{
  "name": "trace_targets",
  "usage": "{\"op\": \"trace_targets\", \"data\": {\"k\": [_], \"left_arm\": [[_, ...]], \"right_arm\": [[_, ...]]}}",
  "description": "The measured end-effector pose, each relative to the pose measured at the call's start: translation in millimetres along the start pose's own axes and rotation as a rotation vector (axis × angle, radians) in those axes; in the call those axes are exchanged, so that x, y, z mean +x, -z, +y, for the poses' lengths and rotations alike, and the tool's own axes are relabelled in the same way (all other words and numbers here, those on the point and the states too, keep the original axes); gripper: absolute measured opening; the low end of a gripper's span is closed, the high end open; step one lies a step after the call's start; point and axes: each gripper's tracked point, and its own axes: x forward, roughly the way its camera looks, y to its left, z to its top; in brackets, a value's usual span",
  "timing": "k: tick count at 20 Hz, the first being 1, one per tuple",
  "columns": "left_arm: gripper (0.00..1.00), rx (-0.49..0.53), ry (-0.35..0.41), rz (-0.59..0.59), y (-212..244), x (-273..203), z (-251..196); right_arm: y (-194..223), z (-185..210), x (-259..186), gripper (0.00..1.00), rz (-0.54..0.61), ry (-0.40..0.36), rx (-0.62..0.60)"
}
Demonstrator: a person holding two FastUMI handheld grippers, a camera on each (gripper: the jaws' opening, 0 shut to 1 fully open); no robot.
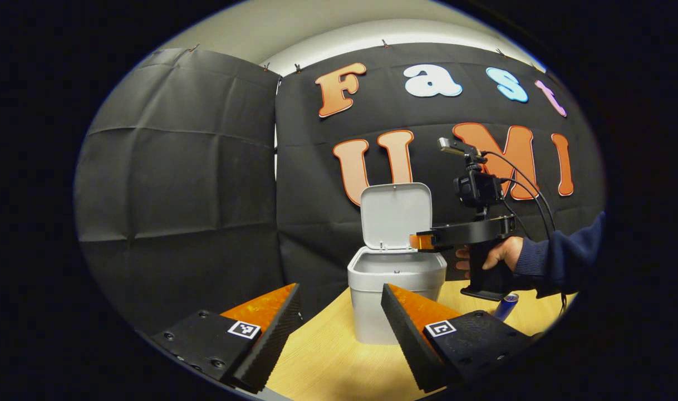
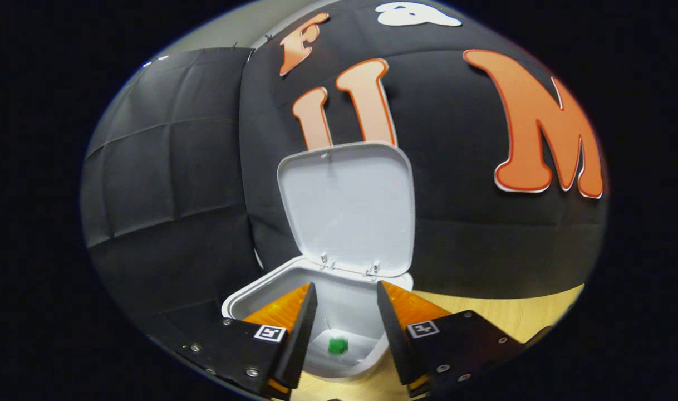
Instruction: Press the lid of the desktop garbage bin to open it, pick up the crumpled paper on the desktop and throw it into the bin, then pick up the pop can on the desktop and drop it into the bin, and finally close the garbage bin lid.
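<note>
The pale grey bin [image 1: 397,289] stands on the wooden desktop with its lid [image 1: 396,216] swung up and upright. My left gripper [image 1: 340,289] is open and empty, low in front of the bin. A hand holds my right gripper [image 1: 421,241] level above the bin's right rim. In the right gripper view that gripper [image 2: 345,287] is open over the bin's mouth [image 2: 250,298], with nothing between its fingers. A small green crumpled lump [image 2: 337,345] lies on the bin's floor. The blue pop can [image 1: 506,306] lies on the table right of the bin, partly hidden by the handle.
The light wooden table [image 1: 328,356] runs from the bin toward my left gripper. Black cloth walls close in right behind the bin and to its left. A dark sleeve [image 1: 561,259] reaches in from the right.
</note>
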Motion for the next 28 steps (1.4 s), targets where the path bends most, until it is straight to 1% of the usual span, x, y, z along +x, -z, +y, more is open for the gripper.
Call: {"op": "trace_targets", "data": {"k": [1,2,4,6,8,10,11,13,14,15,16,17,18,21,23,25,26,27,28], "left_arm": [[0.91,0.000,0.013,0.003,1,2,-6],[0.91,0.001,0.032,0.004,2,5,-15],[0.92,0.002,0.070,0.005,-1,9,-34],[0.92,-0.012,0.127,-0.006,-3,9,-60],[0.93,-0.013,0.168,-0.010,-5,11,-81],[0.93,-0.006,0.200,-0.009,-6,16,-102],[0.96,-0.005,0.219,-0.010,-7,16,-114],[0.94,-0.009,0.268,-0.017,-11,20,-140],[0.94,-0.015,0.295,-0.022,-12,20,-154],[0.94,-0.021,0.320,-0.028,-14,20,-167],[0.94,-0.022,0.338,-0.031,-15,20,-181],[0.94,-0.023,0.363,-0.030,-14,19,-194],[0.94,-0.024,0.399,-0.025,-13,19,-211],[0.94,-0.021,0.496,-0.008,-4,16,-256],[0.94,-0.033,0.556,0.034,13,21,-287],[0.95,-0.040,0.640,0.124,52,28,-329],[0.95,-0.037,0.693,0.200,75,29,-352],[0.95,-0.025,0.726,0.301,104,27,-370],[0.96,-0.027,0.761,0.375,130,30,-389]], "right_arm": [[-3,-8,-6,0.70,-0.011,0.024,0.010],[-8,-17,-16,0.78,-0.029,0.041,0.025],[-18,-45,-47,0.83,-0.076,0.086,0.028],[-24,-79,-81,0.87,-0.124,0.148,0.015],[-24,-114,-117,0.87,-0.154,0.215,-0.010],[-20,-151,-154,0.88,-0.171,0.291,-0.036],[-17,-167,-171,0.88,-0.176,0.329,-0.041],[-5,-193,-205,0.88,-0.176,0.391,-0.042],[6,-208,-223,0.97,-0.171,0.432,-0.041],[20,-221,-238,0.98,-0.154,0.473,-0.035],[35,-230,-252,0.88,-0.126,0.500,-0.019],[49,-239,-266,0.98,-0.099,0.526,-0.001],[60,-245,-280,0.89,-0.082,0.545,0.014],[78,-262,-311,0.90,-0.056,0.603,0.028],[81,-275,-320,0.90,-0.046,0.637,0.052],[78,-286,-331,0.91,-0.055,0.667,0.070],[76,-291,-337,0.92,-0.060,0.685,0.065],[74,-296,-343,0.92,-0.064,0.701,0.055],[73,-301,-351,0.93,-0.067,0.723,0.048]]}}
